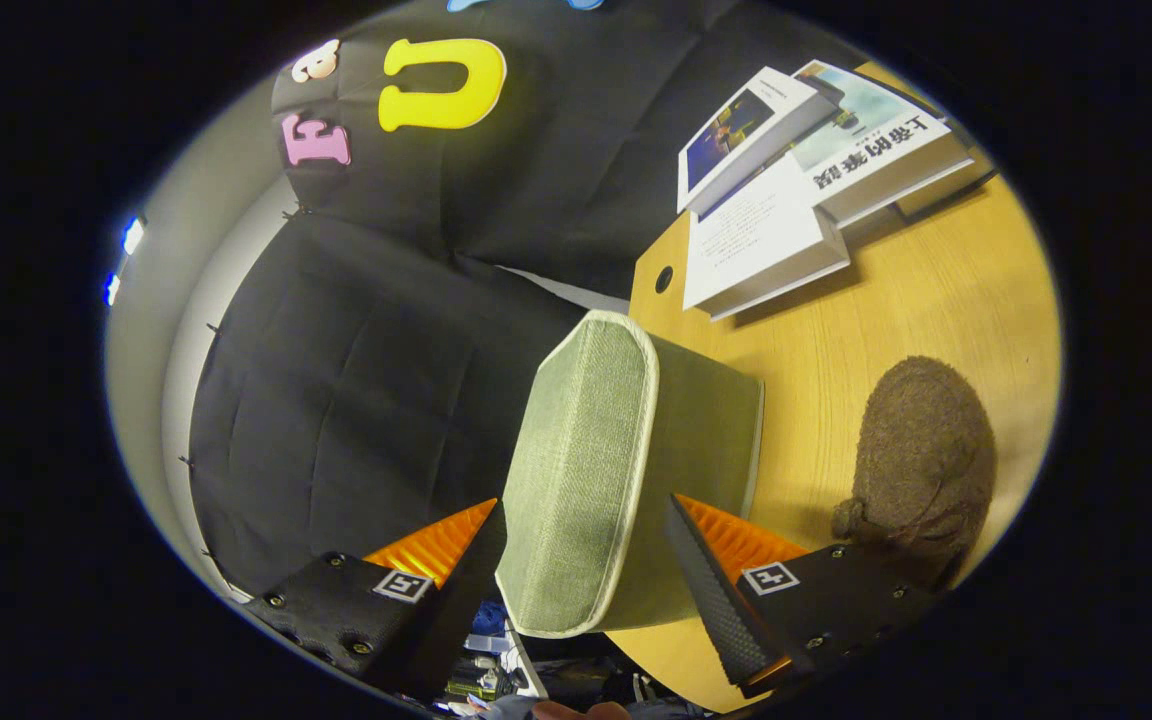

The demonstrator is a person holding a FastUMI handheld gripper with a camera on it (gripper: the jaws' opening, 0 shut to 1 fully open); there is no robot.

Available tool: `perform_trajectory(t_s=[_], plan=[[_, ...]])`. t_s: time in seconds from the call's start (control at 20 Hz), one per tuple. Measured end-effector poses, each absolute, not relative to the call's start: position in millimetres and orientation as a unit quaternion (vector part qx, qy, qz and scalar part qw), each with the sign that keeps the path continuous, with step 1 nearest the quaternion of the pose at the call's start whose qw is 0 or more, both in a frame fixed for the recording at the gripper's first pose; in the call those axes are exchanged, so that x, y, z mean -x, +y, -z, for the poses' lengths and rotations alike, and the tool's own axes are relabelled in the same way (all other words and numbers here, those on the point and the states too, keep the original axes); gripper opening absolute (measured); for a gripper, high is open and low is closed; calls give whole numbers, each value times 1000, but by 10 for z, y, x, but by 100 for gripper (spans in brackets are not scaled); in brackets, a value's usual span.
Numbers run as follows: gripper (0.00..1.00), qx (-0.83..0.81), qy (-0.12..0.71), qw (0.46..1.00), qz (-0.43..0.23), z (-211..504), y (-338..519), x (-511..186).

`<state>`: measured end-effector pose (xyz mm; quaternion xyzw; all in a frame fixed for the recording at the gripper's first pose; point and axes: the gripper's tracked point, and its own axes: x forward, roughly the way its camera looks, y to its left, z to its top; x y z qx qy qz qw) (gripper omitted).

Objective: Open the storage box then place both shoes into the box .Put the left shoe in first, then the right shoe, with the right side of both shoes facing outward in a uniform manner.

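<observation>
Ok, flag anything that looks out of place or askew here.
The books lie in an uneven, fanned stack on the table. The green box sits between the open gripper's fingers; whether they touch it is unclear. A brown shoe lies beside it.

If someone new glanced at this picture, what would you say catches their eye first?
The green fabric storage box stands out, sitting between the fingers of the hand-held gripper, which is open around it. Beside it on the wooden table lies a brown fuzzy shoe, with stacked books beyond.
</observation>
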<state>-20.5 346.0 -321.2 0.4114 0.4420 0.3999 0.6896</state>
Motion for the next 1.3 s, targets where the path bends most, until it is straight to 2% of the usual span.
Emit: perform_trajectory(t_s=[0.3,0.4,0.45,0.5,0.6,0.65,0.75,0.85,0.95,1.3], plan=[[96,-473,455,621,-427,3245,3737,200],[95,-468,456,620,-434,3268,3763,198],[91,-465,460,618,-436,3259,3796,227],[85,-478,461,608,-435,3222,3808,223],[61,-496,469,596,-423,3211,3765,194],[49,-509,466,592,-416,3190,3748,143],[18,-527,468,575,-416,3118,3738,135],[8,-520,470,573,-426,3031,3649,156],[3,-506,470,578,-435,2947,3676,160],[3,-456,456,609,-462,2456,3744,165]])
